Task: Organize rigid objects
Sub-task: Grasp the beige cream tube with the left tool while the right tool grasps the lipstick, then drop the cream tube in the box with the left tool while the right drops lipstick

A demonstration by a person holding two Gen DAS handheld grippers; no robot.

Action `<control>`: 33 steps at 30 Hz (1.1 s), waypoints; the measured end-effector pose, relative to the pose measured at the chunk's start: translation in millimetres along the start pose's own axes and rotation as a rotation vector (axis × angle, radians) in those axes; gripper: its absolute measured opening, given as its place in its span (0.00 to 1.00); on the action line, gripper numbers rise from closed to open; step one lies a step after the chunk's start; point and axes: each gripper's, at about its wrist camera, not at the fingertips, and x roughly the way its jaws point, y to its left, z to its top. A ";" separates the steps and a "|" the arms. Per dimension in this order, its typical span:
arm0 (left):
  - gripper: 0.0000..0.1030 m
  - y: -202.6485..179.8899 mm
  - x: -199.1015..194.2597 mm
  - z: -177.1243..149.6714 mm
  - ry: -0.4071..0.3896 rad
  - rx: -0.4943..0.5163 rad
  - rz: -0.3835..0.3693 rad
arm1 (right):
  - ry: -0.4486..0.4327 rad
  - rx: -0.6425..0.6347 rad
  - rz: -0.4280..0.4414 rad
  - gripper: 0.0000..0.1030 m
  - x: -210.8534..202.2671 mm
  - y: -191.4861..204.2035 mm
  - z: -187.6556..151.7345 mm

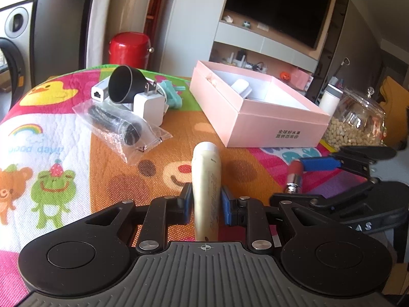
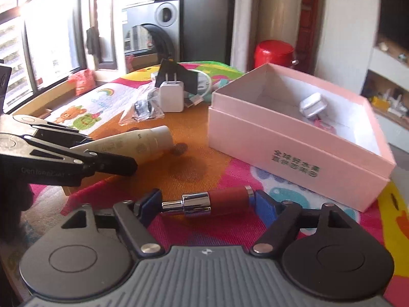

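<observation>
A bright cartoon cloth covers the desk [image 1: 64,128]. The left gripper [image 1: 206,199] has its jaws pinching a cream tube [image 1: 206,179]; the right gripper [image 2: 205,202] clamps a lipstick [image 2: 204,200] endwise, near the pink box [image 2: 294,138]. That end-to-end hold looks slippery, and the lipstick may pop out.

A pale cream tube [image 1: 206,176] lies on a cartoon-printed mat [image 1: 51,133] of pink, orange and white; at two o'clock, a pink box [image 1: 258,125] with white lining; a red-and-chrome cylinder [image 2: 212,200].
</observation>
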 end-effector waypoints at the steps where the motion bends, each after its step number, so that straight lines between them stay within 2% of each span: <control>1: 0.26 -0.2 1.1 2.3 0.009 -0.002 0.000 | -0.003 0.006 -0.016 0.76 -4.0 1.2 -2.7; 5: 0.27 -1.2 12.9 26.5 0.111 -0.024 -0.001 | -0.010 0.031 -0.077 0.76 -17.1 -0.3 -11.2; 8: 0.28 -2.9 23.5 43.4 0.201 -0.021 -0.035 | -0.006 0.045 -0.101 0.76 -18.4 -3.1 -17.0; 12: 0.28 -12.7 34.9 53.0 0.241 0.041 0.023 | -0.009 0.047 -0.106 0.76 -18.1 -3.0 -17.5; 18: 0.29 -21.1 49.4 54.1 0.199 0.106 0.063 | -0.015 0.054 -0.106 0.76 -18.3 -3.5 -18.7; 23: 0.28 -24.9 46.8 47.1 0.149 0.154 0.078 | -0.019 0.059 -0.104 0.76 -19.2 -2.6 -19.5; 29: 0.28 -38.5 2.9 27.8 0.094 0.235 0.001 | -0.034 0.092 -0.084 0.76 -44.5 -6.2 -32.0; 33: 0.28 -46.2 -26.9 21.8 0.041 0.218 -0.056 | -0.084 0.082 -0.112 0.76 -76.9 -11.0 -37.5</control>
